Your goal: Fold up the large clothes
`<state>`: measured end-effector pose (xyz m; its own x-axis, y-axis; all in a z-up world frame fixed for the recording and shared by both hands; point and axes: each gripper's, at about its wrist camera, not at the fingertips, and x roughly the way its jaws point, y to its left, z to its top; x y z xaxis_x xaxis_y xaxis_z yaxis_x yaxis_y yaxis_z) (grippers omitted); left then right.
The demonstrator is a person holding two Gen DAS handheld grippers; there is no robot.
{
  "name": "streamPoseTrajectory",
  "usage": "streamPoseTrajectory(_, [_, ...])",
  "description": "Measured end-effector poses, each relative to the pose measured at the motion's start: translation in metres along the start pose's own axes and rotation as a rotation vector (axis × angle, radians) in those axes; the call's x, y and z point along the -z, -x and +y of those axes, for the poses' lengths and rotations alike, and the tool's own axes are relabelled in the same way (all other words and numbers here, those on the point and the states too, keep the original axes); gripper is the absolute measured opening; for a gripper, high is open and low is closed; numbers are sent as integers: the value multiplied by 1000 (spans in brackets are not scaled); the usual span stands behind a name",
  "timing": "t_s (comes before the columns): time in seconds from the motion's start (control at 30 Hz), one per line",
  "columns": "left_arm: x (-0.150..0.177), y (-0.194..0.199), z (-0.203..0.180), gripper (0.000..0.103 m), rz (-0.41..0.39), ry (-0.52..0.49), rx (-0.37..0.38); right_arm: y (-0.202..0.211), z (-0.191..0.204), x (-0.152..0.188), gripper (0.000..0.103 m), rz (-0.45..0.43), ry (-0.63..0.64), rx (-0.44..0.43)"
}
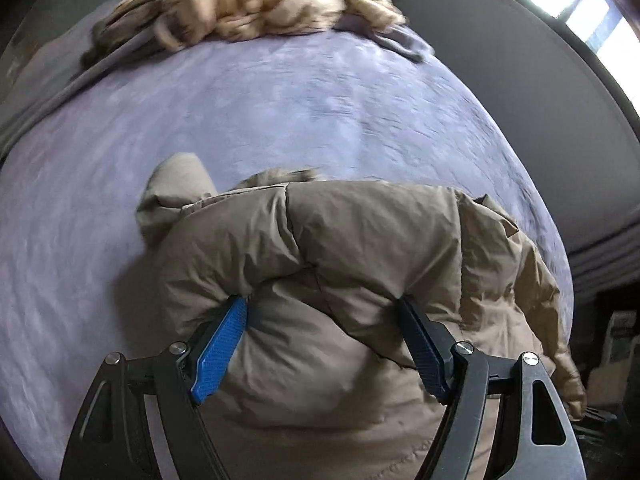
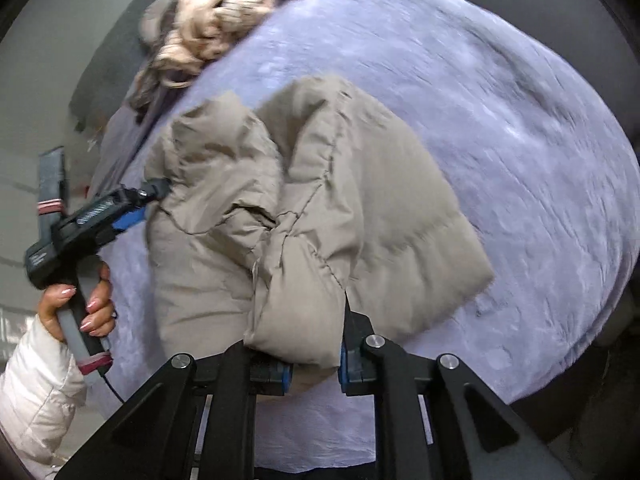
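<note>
While the beige puffer jacket (image 2: pixel 320 208) lies bunched on the lavender bed cover (image 2: pixel 520 140), the right gripper (image 2: pixel 314 372) pinches its near edge and the left gripper (image 1: pixel 320 312), spread wide, presses into the padding, gripping nothing; carry both sides level so the 2 layers land square

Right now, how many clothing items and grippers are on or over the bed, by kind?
Beige puffer jacket: 1
Cream fluffy garment: 1
Grippers: 2, left gripper and right gripper
Total: 4
</note>
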<state>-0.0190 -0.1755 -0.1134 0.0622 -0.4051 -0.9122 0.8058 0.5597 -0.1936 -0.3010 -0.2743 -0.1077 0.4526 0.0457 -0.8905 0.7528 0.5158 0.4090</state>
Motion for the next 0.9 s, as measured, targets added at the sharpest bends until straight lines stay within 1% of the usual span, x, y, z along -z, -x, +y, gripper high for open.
streamPoseTrajectory(0.03, [-1, -4, -9, 78, 2, -26, -2, -6, -8, 1, 24, 23, -17, 6])
streamPoseTrajectory(0.07, [-1, -8, -18, 78, 7, -52, -7, -16, -20, 2, 28, 78, -61, 3])
streamPoseTrajectory(0.1, [0, -11, -25, 78, 9, -74, -18, -20, -34, 3, 30, 129, -133, -25])
streamPoseTrajectory(0.13, [0, -11, -28, 78, 8, -84, -30, -17, -41, 3, 34, 141, -174, -45])
streamPoseTrajectory(0.17, [1, -11, -31, 78, 9, -91, -39, -10, -45, 1, 34, 134, -184, -52])
streamPoseTrajectory(0.23, [1, -12, -30, 78, 13, -85, -36, 18, -40, -4, 39, 65, -130, -44])
streamPoseTrajectory(0.3, [1, -12, -25, 78, 20, -72, -25, 48, -29, -12, 40, -22, -55, -57])
streamPoseTrajectory(0.37, [1, -10, -23, 78, 22, -69, -21, 67, -19, -24, 47, -79, -10, -69])
streamPoseTrajectory(0.4, [1, -10, -23, 78, 23, -67, -20, 73, -13, -32, 49, -98, 7, -80])
streamPoseTrajectory(0.47, [1, -10, -22, 78, 23, -67, -21, 73, -2, -47, 53, -101, 29, -99])
streamPoseTrajectory(0.5, [1, -10, -22, 78, 22, -66, -22, 68, 5, -55, 55, -92, 45, -116])
streamPoseTrajectory(0.53, [1, -10, -22, 78, 22, -65, -23, 62, 9, -60, 59, -83, 54, -124])
streamPoseTrajectory(0.57, [2, -9, -22, 78, 22, -65, -23, 51, 16, -67, 62, -57, 67, -134])
streamPoseTrajectory(0.6, [2, -9, -21, 81, 23, -63, -27, 38, 23, -73, 63, -28, 78, -142])
streamPoseTrajectory(0.63, [2, -9, -21, 82, 23, -59, -28, 32, 24, -73, 64, -13, 86, -149])
streamPoseTrajectory(0.7, [2, -8, -19, 82, 26, -49, -25, 12, 29, -81, 66, 24, 101, -142])
streamPoseTrajectory(0.73, [2, -7, -18, 82, 26, -46, -24, -1, 29, -89, 68, 41, 95, -133])
streamPoseTrajectory(0.8, [1, -2, -15, 82, 18, -38, -24, -19, 25, -104, 68, 65, 54, -148])
streamPoseTrajectory(0.9, [1, 14, 2, 82, -33, 13, -41, -41, 13, -123, 68, 102, -29, -229])
